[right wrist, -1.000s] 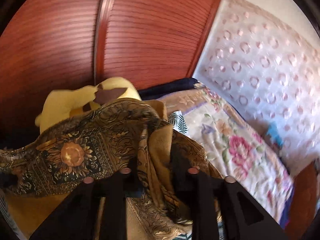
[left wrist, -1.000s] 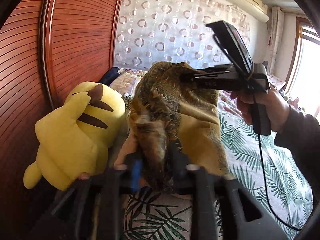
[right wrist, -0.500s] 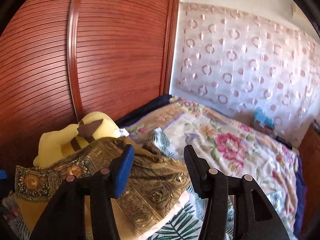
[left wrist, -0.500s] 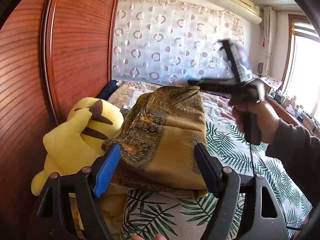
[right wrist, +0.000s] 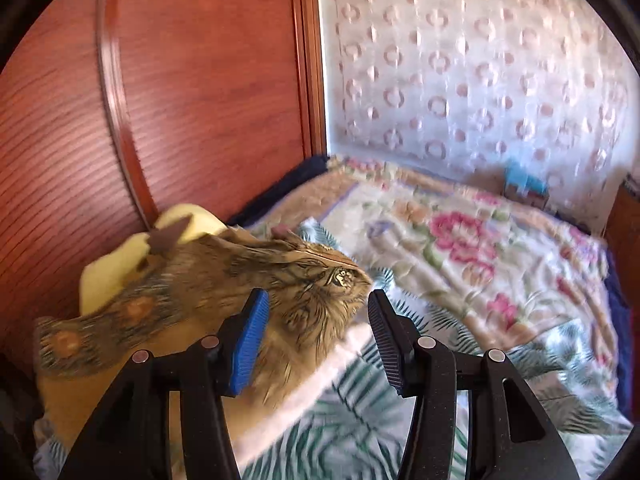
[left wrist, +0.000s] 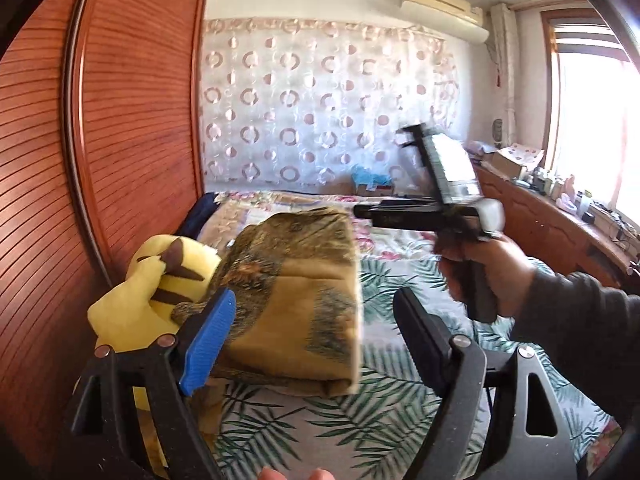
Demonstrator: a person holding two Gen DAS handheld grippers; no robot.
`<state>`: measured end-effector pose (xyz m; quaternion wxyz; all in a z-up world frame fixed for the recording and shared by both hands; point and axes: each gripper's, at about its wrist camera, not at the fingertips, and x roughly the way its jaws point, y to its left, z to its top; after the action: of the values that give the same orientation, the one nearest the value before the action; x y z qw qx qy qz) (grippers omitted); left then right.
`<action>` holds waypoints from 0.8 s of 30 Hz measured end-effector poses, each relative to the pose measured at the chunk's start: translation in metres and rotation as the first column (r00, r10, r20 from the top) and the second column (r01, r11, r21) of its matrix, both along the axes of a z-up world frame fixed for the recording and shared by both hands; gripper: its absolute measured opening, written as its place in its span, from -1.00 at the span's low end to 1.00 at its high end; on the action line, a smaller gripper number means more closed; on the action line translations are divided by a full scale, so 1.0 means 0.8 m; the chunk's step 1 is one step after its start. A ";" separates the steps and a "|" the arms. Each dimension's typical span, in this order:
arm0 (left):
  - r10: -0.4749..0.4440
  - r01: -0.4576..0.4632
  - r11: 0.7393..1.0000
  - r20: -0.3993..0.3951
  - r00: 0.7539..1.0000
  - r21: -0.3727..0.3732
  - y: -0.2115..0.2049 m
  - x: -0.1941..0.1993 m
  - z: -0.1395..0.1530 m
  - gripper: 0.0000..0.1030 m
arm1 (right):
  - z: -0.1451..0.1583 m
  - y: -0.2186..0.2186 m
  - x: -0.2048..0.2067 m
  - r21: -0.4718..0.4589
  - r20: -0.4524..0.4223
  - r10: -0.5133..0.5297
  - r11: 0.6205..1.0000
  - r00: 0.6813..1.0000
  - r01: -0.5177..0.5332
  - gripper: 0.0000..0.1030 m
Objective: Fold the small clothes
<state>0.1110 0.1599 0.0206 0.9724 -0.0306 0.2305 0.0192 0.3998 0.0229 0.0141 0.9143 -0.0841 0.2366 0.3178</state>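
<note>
One folded scarf (left wrist: 296, 300) lying on bed (left wrist: 360, 432), leaning against one plush (left wrist: 148, 292), left gripper (left wrist: 310, 344) just opening wide, empty, right gripper (right wrist: 316, 340) standing half-open, gripping nothing.

We see the yellow plush toy (right wrist: 120, 268) half hidden behind the folded cloth (right wrist: 248, 280) — the bedspread (right wrist: 460, 248) is blurred.

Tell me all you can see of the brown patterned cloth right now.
The cloth is golden-brown thin fabric with dark ornate borders and round medallions. It lies folded in a thick rectangular bundle on the leaf-print bedsheet, its left edge against the yellow plush. Neither gripper's pads press on it.
</note>
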 end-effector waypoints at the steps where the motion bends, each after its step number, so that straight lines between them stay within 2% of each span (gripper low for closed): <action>1: -0.008 0.008 1.000 0.004 1.000 0.005 -0.007 -0.002 0.003 0.59 | 0.007 -0.019 -0.025 0.025 0.011 -0.006 1.000 1.000 0.006 0.04; 4: -0.031 0.031 0.999 0.012 0.999 0.018 -0.028 -0.006 0.011 0.59 | 0.018 -0.078 -0.098 0.076 0.044 -0.038 0.996 0.998 0.035 0.04; 7: -0.064 0.063 0.998 0.034 0.997 0.017 -0.051 -0.013 0.021 0.59 | 0.020 -0.127 -0.164 0.089 0.073 -0.071 0.994 0.995 0.064 0.04; 13: -0.119 0.118 0.993 0.056 0.991 0.015 -0.092 -0.030 0.037 0.59 | 0.023 -0.193 -0.260 0.092 0.074 -0.126 0.989 0.989 0.119 0.08; 16: -0.134 0.133 0.991 0.060 0.989 0.011 -0.107 -0.038 0.040 0.63 | 0.034 -0.212 -0.304 0.112 0.077 -0.151 0.984 0.986 0.142 0.21; 20: -0.150 0.148 0.989 0.062 0.987 0.027 -0.127 -0.047 0.044 0.74 | 0.035 -0.222 -0.340 0.122 0.067 -0.173 0.979 0.983 0.164 0.56; 24: -0.156 0.154 0.987 0.071 0.985 0.039 -0.147 -0.063 0.048 0.78 | 0.033 -0.230 -0.371 0.121 0.077 -0.201 0.974 0.977 0.190 0.60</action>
<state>0.0603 0.0422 0.0592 0.9792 0.0029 0.1958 -0.0537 0.1033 -0.1613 0.0402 0.9541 -0.0227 0.1844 0.2349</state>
